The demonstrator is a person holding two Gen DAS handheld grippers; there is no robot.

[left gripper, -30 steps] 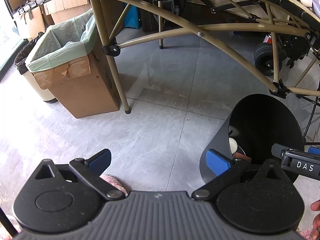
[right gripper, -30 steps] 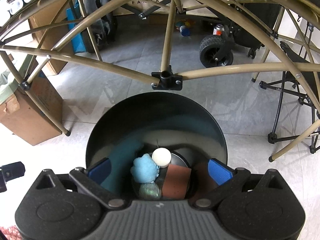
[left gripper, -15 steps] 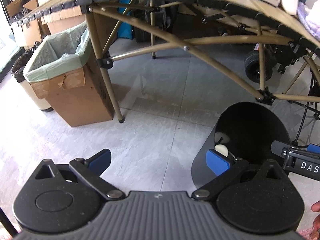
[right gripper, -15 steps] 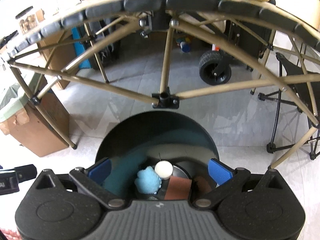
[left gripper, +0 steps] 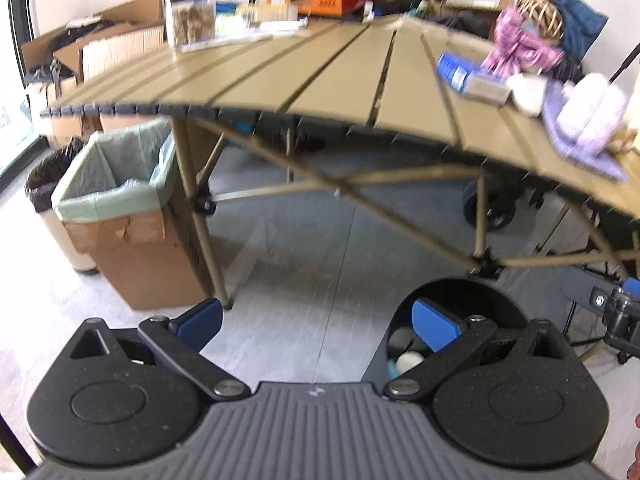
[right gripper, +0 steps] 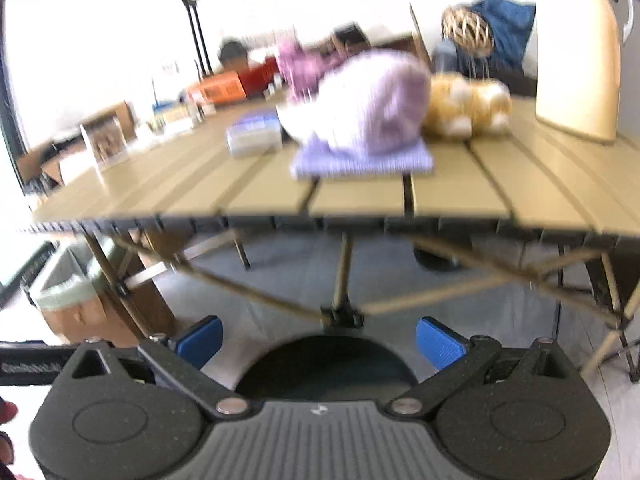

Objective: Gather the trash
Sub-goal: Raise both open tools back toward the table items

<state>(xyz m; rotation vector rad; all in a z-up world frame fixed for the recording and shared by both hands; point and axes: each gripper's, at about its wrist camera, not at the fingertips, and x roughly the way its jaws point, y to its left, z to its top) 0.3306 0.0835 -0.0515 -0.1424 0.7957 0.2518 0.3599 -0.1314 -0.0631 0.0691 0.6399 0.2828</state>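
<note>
right tool released, empty | left tool released, empty | black bin below both | surface clutter ahead, above, nearer right

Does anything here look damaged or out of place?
The cardboard box beside the table leg, lined with a green bag, has its outer paper torn away near the top edge. Otherwise nothing stands out; both pairs of tongs are open and empty.

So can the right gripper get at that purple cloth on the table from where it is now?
Probably yes. The right gripper is open and empty, the purple cloth lies near the table's front edge, and nothing stands between them.
</note>
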